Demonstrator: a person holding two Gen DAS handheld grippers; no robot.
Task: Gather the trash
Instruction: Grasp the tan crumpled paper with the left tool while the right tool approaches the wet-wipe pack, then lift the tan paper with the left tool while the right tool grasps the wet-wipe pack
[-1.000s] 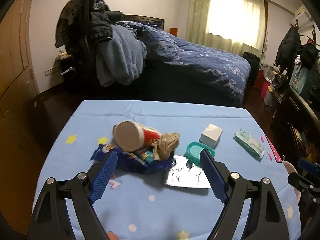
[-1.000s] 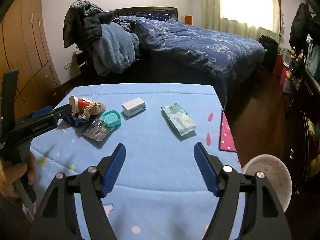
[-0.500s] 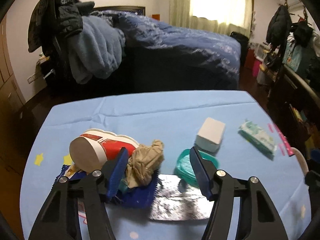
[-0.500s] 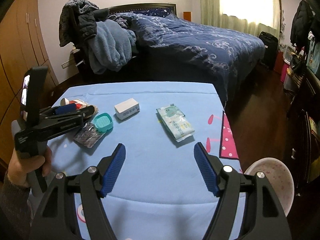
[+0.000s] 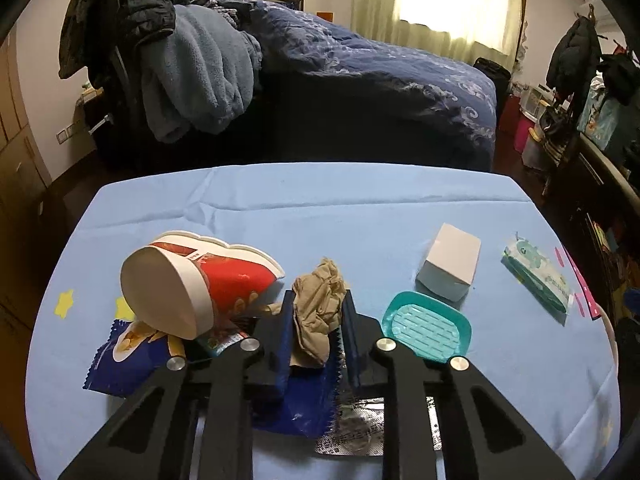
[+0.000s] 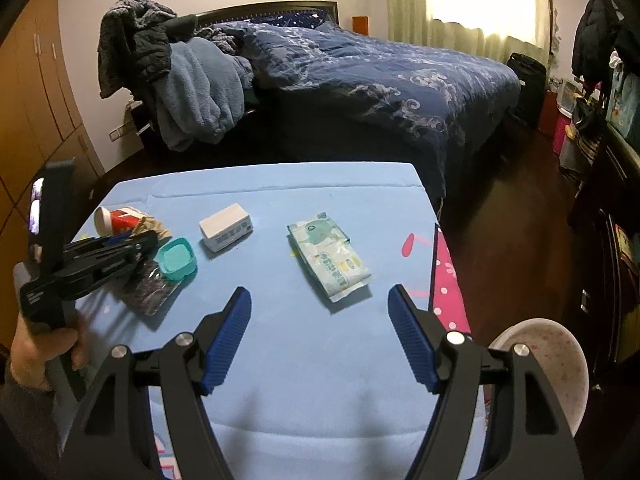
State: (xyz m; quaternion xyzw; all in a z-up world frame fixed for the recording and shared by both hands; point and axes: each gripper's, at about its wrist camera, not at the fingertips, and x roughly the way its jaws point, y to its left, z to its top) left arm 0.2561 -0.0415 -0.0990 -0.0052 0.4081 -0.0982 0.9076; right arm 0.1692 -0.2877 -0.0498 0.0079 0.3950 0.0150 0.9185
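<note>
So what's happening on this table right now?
A person is clearing trash from a blue-covered table with two handheld grippers. The left gripper has just been closing and now pinches a crumpled brown wad beside a tipped red cup and a blue snack wrapper. The right gripper hangs open and empty near a wipes pack.

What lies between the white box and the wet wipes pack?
Nothing: in the right wrist view, only bare blue tablecloth separates the white box from the wet wipes pack.
</note>
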